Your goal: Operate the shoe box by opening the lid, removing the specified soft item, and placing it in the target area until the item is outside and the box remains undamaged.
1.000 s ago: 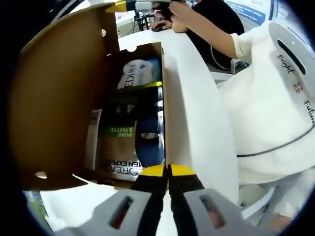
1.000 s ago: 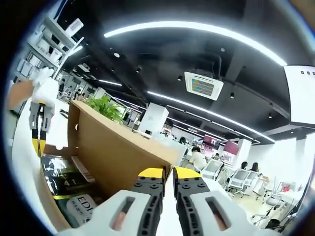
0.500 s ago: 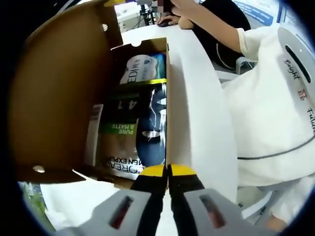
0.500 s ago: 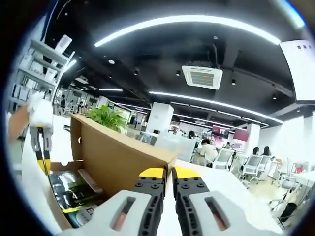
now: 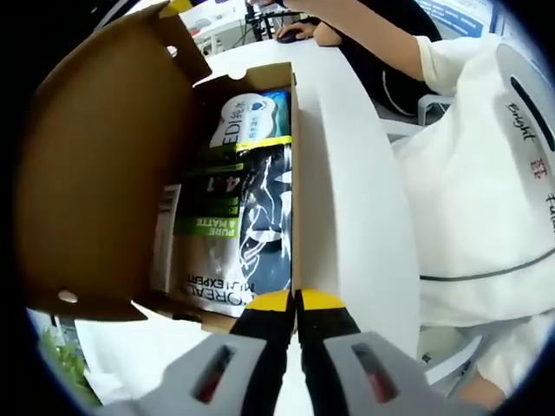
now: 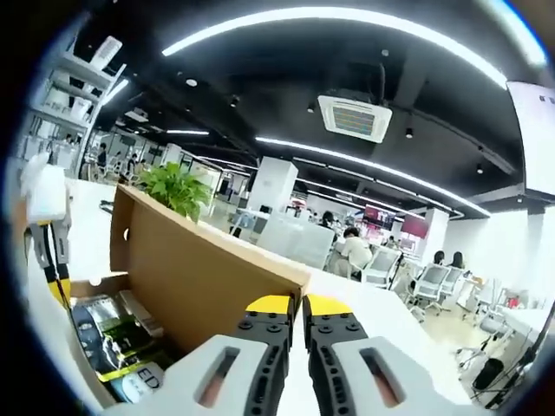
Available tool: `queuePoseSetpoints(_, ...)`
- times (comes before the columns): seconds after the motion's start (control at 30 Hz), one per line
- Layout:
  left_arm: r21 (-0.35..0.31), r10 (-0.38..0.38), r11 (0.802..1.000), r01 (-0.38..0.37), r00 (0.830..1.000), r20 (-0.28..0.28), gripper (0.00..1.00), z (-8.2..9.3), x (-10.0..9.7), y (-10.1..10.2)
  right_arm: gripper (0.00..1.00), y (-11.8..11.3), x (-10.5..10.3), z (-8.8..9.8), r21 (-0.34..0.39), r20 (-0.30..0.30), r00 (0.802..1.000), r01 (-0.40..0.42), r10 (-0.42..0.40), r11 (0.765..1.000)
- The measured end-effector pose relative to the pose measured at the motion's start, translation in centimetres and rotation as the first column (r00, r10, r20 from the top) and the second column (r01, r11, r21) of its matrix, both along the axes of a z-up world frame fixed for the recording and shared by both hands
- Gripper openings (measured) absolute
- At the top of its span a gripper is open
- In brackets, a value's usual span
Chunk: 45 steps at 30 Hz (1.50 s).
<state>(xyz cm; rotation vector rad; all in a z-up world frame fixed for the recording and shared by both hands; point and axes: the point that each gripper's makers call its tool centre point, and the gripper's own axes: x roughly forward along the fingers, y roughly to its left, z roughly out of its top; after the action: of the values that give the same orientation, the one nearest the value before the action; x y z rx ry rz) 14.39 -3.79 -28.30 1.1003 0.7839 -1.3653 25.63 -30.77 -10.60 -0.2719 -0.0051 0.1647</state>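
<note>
Open office: dark ceiling (image 6: 260, 69) with strip lights (image 6: 329, 19), white desks (image 6: 381, 303), chairs (image 6: 422, 286).

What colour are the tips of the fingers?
Yellow fingertips, on black fingers; clearest in the left gripper view.

Materials/finish: cardboard box, glossy film packs, smooth white bench.
Shoe box (image 5: 290, 173) is plain brown corrugated cardboard, matt, raw edges; lid (image 5: 104, 165) inner face same uncoated brown, slightly fibrous. Inside: dark pouch (image 5: 260, 217) is glossy plastic film with wrinkle highlights; white pack (image 5: 247, 121) is shiny soft plastic wrap. Bench (image 5: 347, 225) top is smooth white laminate, satin sheen. Left tongs (image 5: 296, 302): matt grey moulded plastic body, black ribbed inner faces, yellow tips, smooth. Right tongs (image 6: 296, 305) same finish. Person's shirt (image 5: 486, 173) is white woven cloth, matt, soft folds.
</note>
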Motion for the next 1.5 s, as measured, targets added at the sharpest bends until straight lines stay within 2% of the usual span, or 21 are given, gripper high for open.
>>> queuePoseSetpoints(0.03,0.000,0.004,1.000,-0.004,1.000,0.001,0.01,0.0,0.0,0.0,0.02,-0.1,0.3,0.0,0.010,0.000,1.000,-0.007,0.007,1.000)
queuePoseSetpoints(0.2,0.005,0.022,1.000,-0.022,1.000,0.014,0.02,0.0,0.0,0.0,0.03,-0.2,1.2,0.0,-0.027,0.013,1.000,-0.017,0.017,1.000)
queuePoseSetpoints(0.23,0.007,0.024,1.000,-0.024,1.000,0.018,0.02,0.0,0.1,0.0,0.02,-0.2,1.3,0.1,-0.001,0.007,1.000,-0.023,0.023,1.000)
queuePoseSetpoints(0.27,0.010,0.026,1.000,-0.027,0.999,0.022,0.02,0.0,0.1,0.0,0.02,-0.1,1.5,0.0,0.056,-0.011,0.999,-0.038,0.039,0.998)
queuePoseSetpoints(0.33,0.014,0.028,1.000,-0.028,0.999,0.031,0.02,-0.1,0.0,0.0,0.02,-0.3,1.7,0.0,0.092,-0.028,0.999,-0.040,0.043,0.995)
queuePoseSetpoints(0.43,0.041,0.037,0.998,-0.040,0.997,0.067,0.02,-0.1,0.1,0.0,0.02,-0.2,2.4,0.0,0.047,-0.041,0.999,-0.011,0.013,0.999)
queuePoseSetpoints(0.5,0.046,0.037,0.998,-0.040,0.997,0.069,0.03,-0.2,0.1,0.0,0.02,-0.2,2.9,0.0,-0.097,-0.030,0.999,0.027,-0.030,0.995)
queuePoseSetpoints(0.53,0.048,0.039,0.998,-0.042,0.997,0.065,0.03,-0.1,0.1,0.0,0.02,-0.2,3.1,-0.1,-0.115,-0.028,0.999,0.040,-0.043,0.993)
queuePoseSetpoints(0.57,0.045,0.043,0.998,-0.045,0.998,0.055,0.03,-0.1,0.2,0.1,0.02,-0.1,3.5,-0.2,-0.117,-0.035,0.998,0.044,-0.048,0.992)
queuePoseSetpoints(0.7,0.035,0.040,0.999,-0.042,0.998,0.042,0.02,-0.1,0.1,0.0,0.01,-0.3,4.2,-0.2,-0.036,-0.096,0.995,0.031,-0.034,0.999)
queuePoseSetpoints(0.83,0.034,0.033,0.999,-0.034,0.999,0.033,0.02,-0.1,0.1,0.0,0.01,-0.5,4.8,-0.3,-0.010,-0.126,0.992,0.022,-0.023,1.000)
queuePoseSetpoints(0.9,0.036,0.033,0.999,-0.034,0.999,0.027,0.02,-0.1,0.1,0.0,0.01,-0.4,5.2,-0.4,-0.022,-0.144,0.989,0.020,-0.023,1.000)
queuePoseSetpoints(0.97,0.037,0.029,0.999,-0.030,0.999,0.025,0.02,-0.1,0.1,0.0,0.01,-0.5,5.7,-0.7,-0.089,-0.168,0.985,0.016,-0.031,0.996)
queuePoseSetpoints(1.1,0.027,0.037,0.999,-0.038,0.999,0.016,0.02,-0.1,0.1,0.1,0.01,-0.6,6.5,-0.9,-0.083,-0.215,0.976,0.011,-0.029,0.997)
queuePoseSetpoints(1.3,0.032,0.032,0.999,-0.033,0.999,0.024,0.02,-0.2,0.1,0.1,0.01,-0.7,7.1,-1.3,-0.056,-0.242,0.970,0.007,-0.021,0.998)
queuePoseSetpoints(1.5,0.030,0.020,0.999,-0.021,0.999,0.029,0.02,-0.2,0.0,0.0,0.01,-0.7,7.6,-1.7,-0.068,-0.262,0.965,0.007,-0.025,0.998)
